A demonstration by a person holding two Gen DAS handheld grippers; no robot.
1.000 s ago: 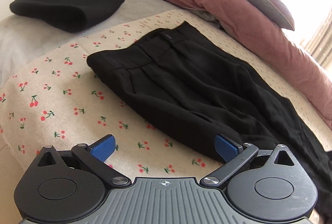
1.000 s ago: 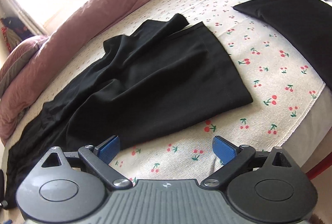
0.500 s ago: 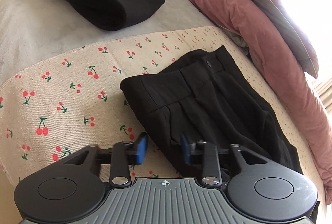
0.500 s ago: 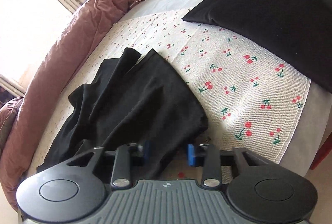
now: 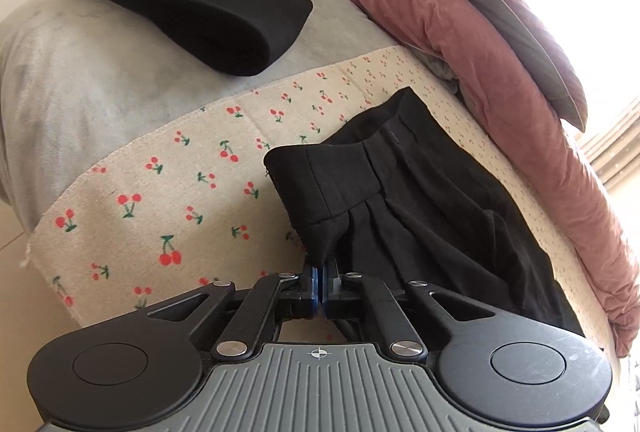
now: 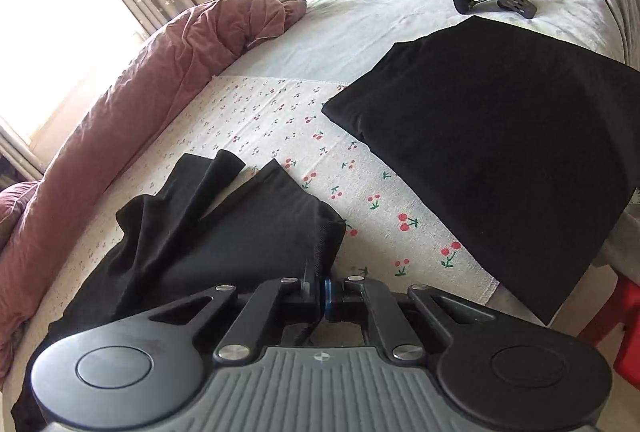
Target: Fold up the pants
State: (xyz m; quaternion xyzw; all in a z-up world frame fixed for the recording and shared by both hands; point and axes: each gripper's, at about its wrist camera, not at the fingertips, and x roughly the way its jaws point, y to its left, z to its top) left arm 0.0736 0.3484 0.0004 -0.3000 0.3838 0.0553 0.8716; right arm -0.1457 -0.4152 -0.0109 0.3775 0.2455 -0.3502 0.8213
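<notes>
A bed [image 5: 72, 80] with a grey cover carries a cherry-print cloth [image 5: 160, 200], on which the black pants [image 5: 440, 216] lie lengthwise beside a rolled pink duvet [image 5: 460, 32]. Two other dark garments, already folded, rest on the bed: a thick black bundle [image 5: 200, 4] beyond the waistband in the left wrist view, and a flat black rectangle [image 6: 500, 144] beyond the leg ends in the right wrist view. The pants themselves appear to be doubled leg over leg, waistband [image 5: 332, 168] at one end and hems [image 6: 256, 216] at the other; the fabric between is rumpled rather than smoothed. The left gripper [image 5: 320, 286] is clamped on the near corner of the waistband, which puckers and lifts off the cloth towards the jaws. The right gripper [image 6: 322, 292] is likewise closed, pinching the near corner of the leg end, with cloth drawn up into its jaws. Judged from this layout, the task is at an early to middle stage: both ends are seized, but no crosswise fold is yet made. What remains is to bring one end over the other, flatten the result, and probably fold once more to match the finished pieces nearby.
</notes>
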